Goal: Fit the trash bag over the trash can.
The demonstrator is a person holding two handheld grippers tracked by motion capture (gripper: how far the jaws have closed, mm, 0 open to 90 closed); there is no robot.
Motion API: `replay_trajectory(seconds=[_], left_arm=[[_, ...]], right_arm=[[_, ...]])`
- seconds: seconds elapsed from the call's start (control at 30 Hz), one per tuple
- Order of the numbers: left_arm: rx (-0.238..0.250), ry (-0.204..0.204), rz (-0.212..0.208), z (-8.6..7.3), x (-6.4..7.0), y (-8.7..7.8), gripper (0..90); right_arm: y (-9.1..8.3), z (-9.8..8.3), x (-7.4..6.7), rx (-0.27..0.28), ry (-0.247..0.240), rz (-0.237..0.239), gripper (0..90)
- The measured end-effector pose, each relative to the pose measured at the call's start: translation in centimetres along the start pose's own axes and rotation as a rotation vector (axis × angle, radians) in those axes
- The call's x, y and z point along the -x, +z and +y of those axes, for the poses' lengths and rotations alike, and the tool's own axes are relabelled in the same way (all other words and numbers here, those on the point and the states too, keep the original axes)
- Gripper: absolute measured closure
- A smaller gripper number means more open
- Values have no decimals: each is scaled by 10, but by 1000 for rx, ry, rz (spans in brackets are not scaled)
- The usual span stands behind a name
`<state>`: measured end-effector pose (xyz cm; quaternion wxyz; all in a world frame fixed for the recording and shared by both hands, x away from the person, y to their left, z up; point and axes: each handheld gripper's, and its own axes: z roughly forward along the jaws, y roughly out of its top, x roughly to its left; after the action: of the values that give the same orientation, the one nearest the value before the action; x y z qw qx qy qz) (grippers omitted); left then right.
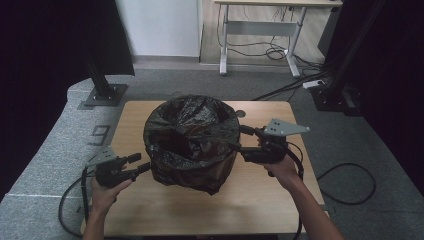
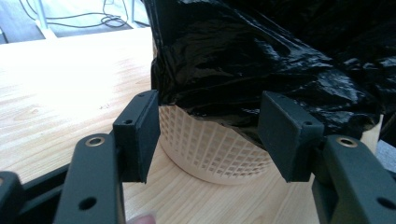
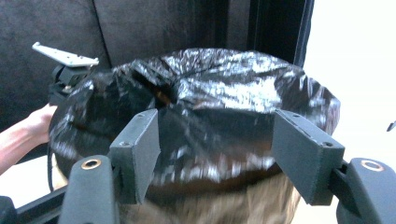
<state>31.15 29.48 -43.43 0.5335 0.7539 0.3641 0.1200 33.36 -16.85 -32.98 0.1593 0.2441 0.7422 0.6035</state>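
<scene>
sits in the middle of the light wooden tabletop (image 1: 260, 195): a round white plastic basket with a grid wall (image 2: 212, 149), dressed in a shiny black plastic bag (image 1: 192, 135). folded over the rim and hanging partway down the wall, so the white grid peeks out at the bottom in the left gripper view. puffed and crinkly on top, not yet smooth.

at 8 o'clock from the basket, low by the tabletop: the left tool (image 1: 142, 162), held in a hand. spread apart, pinching nothing. pointed at the loose bottom edge of the bag, with that edge just past the tips. likely waiting there to tug the bag down on that side.

at 3 o'clock from the basket, up near the rim: the right tool (image 1: 240, 137), also held in a hand. spread wide too, with nothing squeezed. aimed at the bulging bag, which sits just past the pads (image 3: 140, 149) in the right gripper view. probably held high so as to reach the fold at the top.

one tool on each side, most likely so the bag can be pulled evenly and the light basket does not slide or tip.

farther back at 12 o'clock, on the grey floor: a desk with white legs (image 1: 260, 45) and some loose cables.
</scene>
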Motion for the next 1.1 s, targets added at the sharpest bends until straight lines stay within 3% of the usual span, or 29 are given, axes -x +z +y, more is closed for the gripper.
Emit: replay_trajectory(seconds=[0.43,0.83,1.1], left_arm=[[-15,13,-10,0,0,-1,392],[-58,22,-17,-2,0,8,392],[-53,23,-18,-2,0,8,392]], right_arm=[[42,51,6,-38,2,-19,315],[91,65,10,-90,10,-19,313],[116,67,10,-124,5,-37,313]])
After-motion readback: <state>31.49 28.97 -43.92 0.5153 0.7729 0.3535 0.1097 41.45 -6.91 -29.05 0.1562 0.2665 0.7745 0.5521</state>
